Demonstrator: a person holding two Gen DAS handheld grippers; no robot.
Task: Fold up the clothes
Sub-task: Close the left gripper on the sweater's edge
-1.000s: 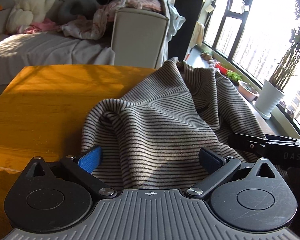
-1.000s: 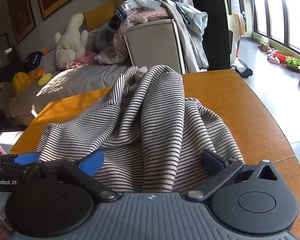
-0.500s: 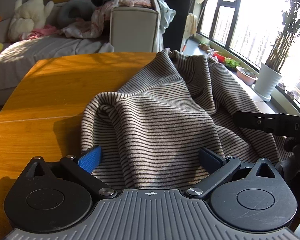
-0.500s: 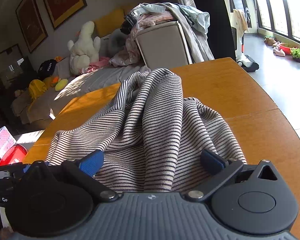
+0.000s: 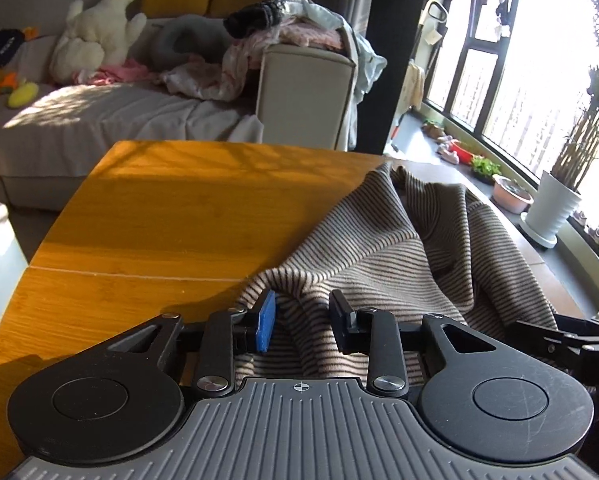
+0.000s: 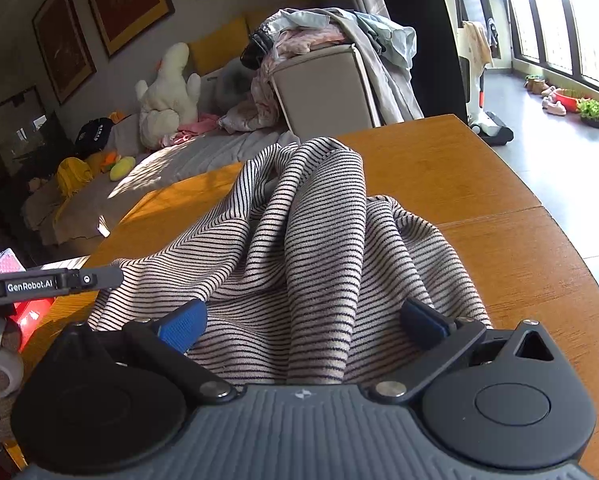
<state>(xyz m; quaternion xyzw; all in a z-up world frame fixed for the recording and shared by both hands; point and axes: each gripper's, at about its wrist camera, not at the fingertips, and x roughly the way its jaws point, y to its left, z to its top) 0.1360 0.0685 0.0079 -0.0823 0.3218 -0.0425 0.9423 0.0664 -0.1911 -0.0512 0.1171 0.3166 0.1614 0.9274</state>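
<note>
A crumpled striped garment lies on the orange wooden table. My left gripper sits at its near left edge, and its jaws are closing, with a raised fold of the cloth pinched between the blue pad and the black pad. In the right wrist view the same garment is heaped in ridges, and my right gripper stands wide open over its near edge, cloth lying loose between the fingers. The right gripper shows at the left view's right edge, and the left gripper at the right view's left edge.
Beyond the table stands a grey sofa with a white plush toy and a pile of clothes on its armrest. A white plant pot stands by the window. The table's right edge drops to the floor.
The left jaws have gone from wide open to narrow around a fold of the striped garment. The left gripper has pulled back and a little up. The right gripper has shifted sideways and stays open.
</note>
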